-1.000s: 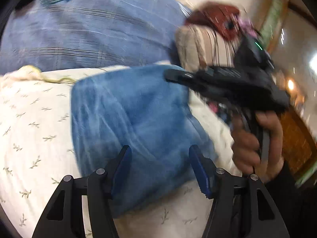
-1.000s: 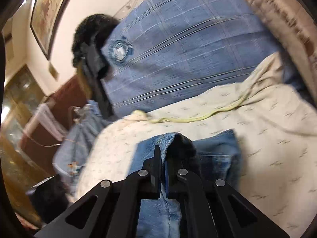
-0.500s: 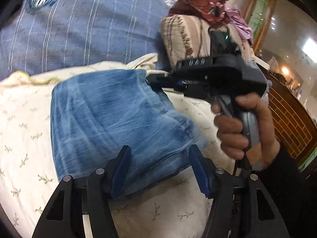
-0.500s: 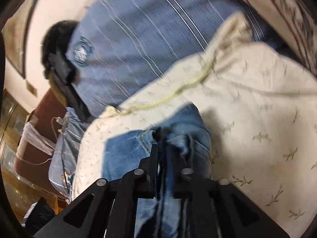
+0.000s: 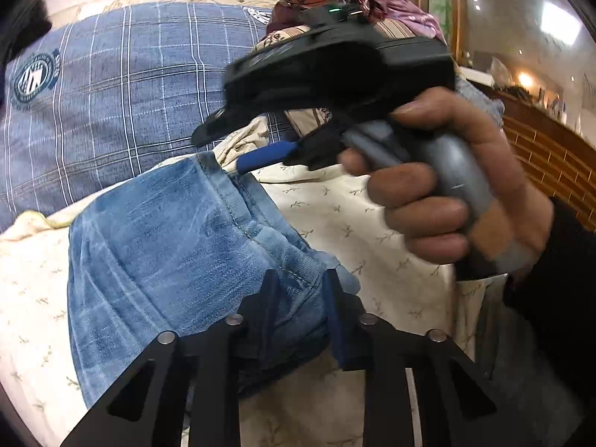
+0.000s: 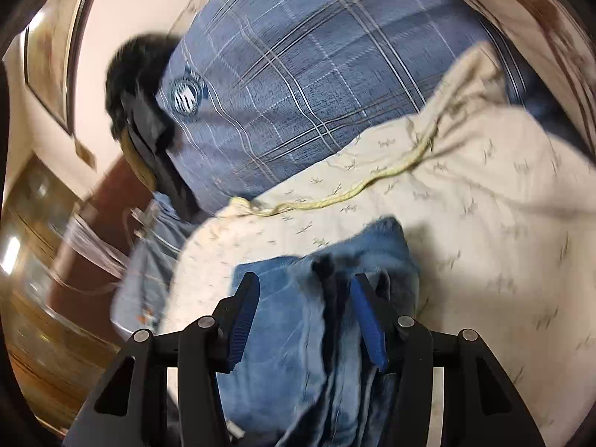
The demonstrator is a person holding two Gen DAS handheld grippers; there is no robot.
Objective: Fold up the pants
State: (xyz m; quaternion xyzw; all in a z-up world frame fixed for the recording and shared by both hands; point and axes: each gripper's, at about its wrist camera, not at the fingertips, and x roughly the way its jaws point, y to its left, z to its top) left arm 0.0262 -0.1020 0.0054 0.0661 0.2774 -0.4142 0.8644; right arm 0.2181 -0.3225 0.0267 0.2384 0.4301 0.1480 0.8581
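Folded blue jeans [image 5: 178, 246] lie on a cream leaf-print bedspread [image 5: 354, 219]. My left gripper [image 5: 298, 290] has closed on the near right corner of the jeans, denim bunched between its blue pads. My right gripper [image 5: 238, 145] shows in the left wrist view held in a hand, above the far corner of the jeans, with its fingers apart. In the right wrist view the right gripper [image 6: 303, 294] is open, with the jeans [image 6: 294, 320] lying loose between and below its fingers.
A blue plaid pillow [image 5: 111, 100] stands behind the jeans, also in the right wrist view [image 6: 298, 82]. A striped cushion with a pile of clothes [image 5: 335, 3] sits at the back right. A brick ledge [image 5: 547, 156] runs at the right. Bags [image 6: 149, 260] lie left of the bed.
My right gripper has opened and let go of the jeans and lifted slightly. My left gripper has moved in and closed on the near corner of the jeans.
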